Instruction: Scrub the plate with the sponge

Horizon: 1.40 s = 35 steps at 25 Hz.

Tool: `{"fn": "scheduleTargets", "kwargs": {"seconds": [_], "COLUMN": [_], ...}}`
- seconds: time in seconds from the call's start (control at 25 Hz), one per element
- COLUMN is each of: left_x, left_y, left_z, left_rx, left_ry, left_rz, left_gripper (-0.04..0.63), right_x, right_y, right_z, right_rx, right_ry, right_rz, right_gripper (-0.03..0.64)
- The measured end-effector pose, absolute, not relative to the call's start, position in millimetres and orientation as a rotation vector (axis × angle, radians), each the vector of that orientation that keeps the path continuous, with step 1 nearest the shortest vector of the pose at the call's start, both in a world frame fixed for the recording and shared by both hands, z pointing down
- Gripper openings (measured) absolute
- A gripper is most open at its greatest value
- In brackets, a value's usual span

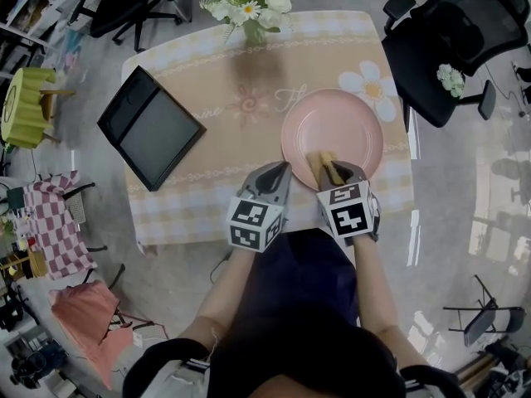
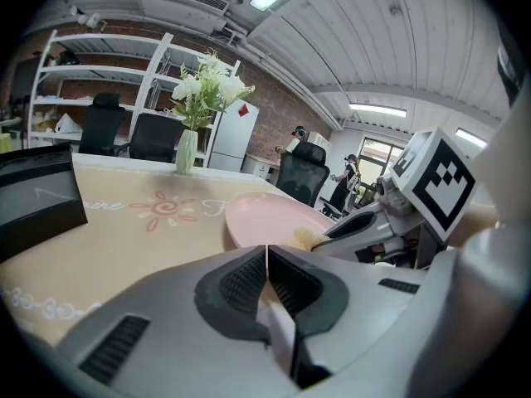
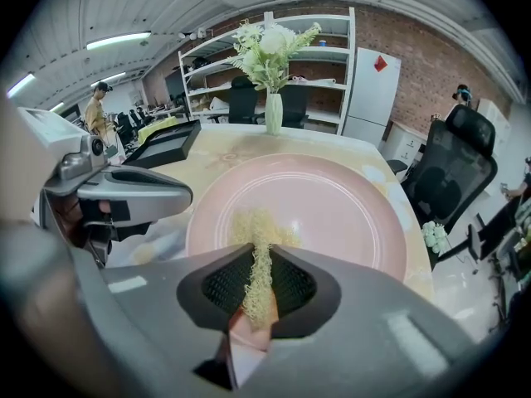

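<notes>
A round pink plate (image 1: pixel 333 135) lies on the table's near right part, also seen as the plate (image 3: pixel 323 210) and the plate (image 2: pixel 270 218). My right gripper (image 1: pixel 328 171) is shut on a yellow sponge (image 3: pixel 259 259), whose tip rests on the plate's near rim. The sponge (image 1: pixel 325 166) sticks out over the plate's front edge. My left gripper (image 1: pixel 278 175) hovers just left of the plate with its jaws pressed together on nothing. In the left gripper view the left gripper (image 2: pixel 267 259) points past the plate's edge.
A black tray (image 1: pixel 151 128) sits at the table's left. A vase of white flowers (image 1: pixel 251 5) stands at the far edge. Black office chairs (image 1: pixel 448 44) stand to the right. The tablecloth (image 1: pixel 224 114) is beige with a checked border.
</notes>
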State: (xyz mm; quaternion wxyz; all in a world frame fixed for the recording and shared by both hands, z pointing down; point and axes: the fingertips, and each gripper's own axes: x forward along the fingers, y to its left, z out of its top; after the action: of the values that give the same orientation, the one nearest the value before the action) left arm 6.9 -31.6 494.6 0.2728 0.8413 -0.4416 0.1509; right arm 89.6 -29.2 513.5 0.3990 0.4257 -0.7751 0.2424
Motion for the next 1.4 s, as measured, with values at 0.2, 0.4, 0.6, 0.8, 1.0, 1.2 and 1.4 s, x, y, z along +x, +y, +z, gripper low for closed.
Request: {"fn": "scheduleTargets", "kwargs": {"seconds": [0.2, 0.4, 0.6, 0.8, 1.0, 1.2, 1.4], "left_x": [8, 8, 8, 9, 9, 10, 11], "left_y": [-32, -31, -31, -31, -31, -31, -30], "left_z": [496, 496, 496, 496, 497, 496, 497], "left_rx": [2.265, 2.263, 2.264, 2.266, 2.268, 2.268, 2.269], "left_ry": [-1.186, -1.188, -1.186, -1.182, -1.181, -1.18, -1.176], "left_rz": [0.408, 0.411, 0.413, 0.417, 0.418, 0.415, 0.416], "left_gripper": [0.015, 0.015, 0.015, 0.015, 0.015, 0.015, 0.015], "right_x": [100, 108, 116, 125, 133, 142, 153], "right_y": [-33, -36, -41, -45, -49, -53, -56], "right_z": [514, 514, 513, 513, 514, 513, 513], "right_rx": [1.113, 1.137, 1.159, 1.188, 1.212, 1.237, 1.259], "right_ry": [-1.945, -1.934, -1.922, -1.909, -1.894, -1.874, -1.852], "right_rz": [0.631, 0.633, 0.635, 0.635, 0.631, 0.617, 0.606], "right_gripper": [0.052, 0.052, 0.052, 0.052, 0.052, 0.052, 0.052]}}
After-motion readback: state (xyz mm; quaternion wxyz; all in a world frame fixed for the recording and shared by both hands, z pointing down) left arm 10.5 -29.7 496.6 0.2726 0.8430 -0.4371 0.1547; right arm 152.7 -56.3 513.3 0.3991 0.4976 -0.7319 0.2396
